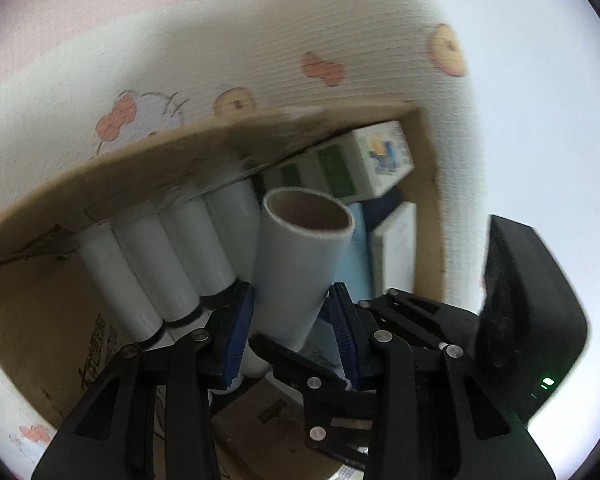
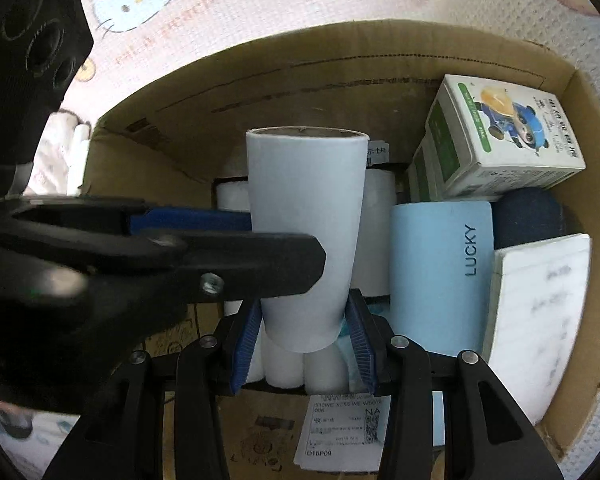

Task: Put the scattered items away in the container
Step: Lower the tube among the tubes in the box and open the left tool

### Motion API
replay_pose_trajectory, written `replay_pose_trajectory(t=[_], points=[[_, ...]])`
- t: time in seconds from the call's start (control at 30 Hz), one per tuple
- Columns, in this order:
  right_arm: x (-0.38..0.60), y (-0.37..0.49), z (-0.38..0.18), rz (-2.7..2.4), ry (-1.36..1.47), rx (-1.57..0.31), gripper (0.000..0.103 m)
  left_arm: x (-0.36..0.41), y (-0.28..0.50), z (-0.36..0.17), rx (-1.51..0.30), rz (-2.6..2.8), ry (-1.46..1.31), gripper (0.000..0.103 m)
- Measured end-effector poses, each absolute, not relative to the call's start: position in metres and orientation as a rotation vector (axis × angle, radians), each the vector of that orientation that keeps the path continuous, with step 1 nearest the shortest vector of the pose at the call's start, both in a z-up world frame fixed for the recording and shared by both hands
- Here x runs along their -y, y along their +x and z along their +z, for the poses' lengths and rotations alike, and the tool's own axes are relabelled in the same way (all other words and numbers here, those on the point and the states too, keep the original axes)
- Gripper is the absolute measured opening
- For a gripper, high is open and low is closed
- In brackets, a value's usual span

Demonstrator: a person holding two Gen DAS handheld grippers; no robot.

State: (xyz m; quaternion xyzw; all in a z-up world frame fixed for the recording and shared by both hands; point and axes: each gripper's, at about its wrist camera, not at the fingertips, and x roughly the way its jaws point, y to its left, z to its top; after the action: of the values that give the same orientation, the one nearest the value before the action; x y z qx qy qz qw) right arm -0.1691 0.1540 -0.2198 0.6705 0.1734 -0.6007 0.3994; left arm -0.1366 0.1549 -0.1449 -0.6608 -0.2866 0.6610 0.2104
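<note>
Both grippers lowering one white roll into the cardboard box

The right gripper (image 2: 306, 344) has its jaws clenched on the lower end of the white roll (image 2: 306, 216); the left gripper (image 1: 294, 330) grasps it too, its jaws crossing from the side. Best eased down level, one gripper letting go first. Beyond the jaws, the cardboard box (image 2: 340, 60) holds packed white rolls (image 1: 172, 256), a blue LUCKY case (image 2: 440, 264), a notebook (image 2: 540, 312) and a panda carton (image 2: 512, 136).

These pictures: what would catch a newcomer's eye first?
A white roll held over an open cardboard box, with both the right gripper and the left gripper clamped on it. To its right in the box stand a blue LUCKY case and a panda carton.
</note>
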Motion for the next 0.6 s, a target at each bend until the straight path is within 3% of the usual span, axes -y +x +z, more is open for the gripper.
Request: replay_pose_trajectory(t=[0.2, 0.6], points=[[-0.15, -0.181, -0.228, -1.55, 1.726, -0.412, 0.041, -0.155, -0.144, -0.154, 0.858, 1.833, -1.86, 0.04], [-0.151, -0.179, -0.229, -1.605, 1.69, -0.494, 0.04, -0.165, -0.142, -0.159, 0.784, 1.916, -1.897, 0.038]])
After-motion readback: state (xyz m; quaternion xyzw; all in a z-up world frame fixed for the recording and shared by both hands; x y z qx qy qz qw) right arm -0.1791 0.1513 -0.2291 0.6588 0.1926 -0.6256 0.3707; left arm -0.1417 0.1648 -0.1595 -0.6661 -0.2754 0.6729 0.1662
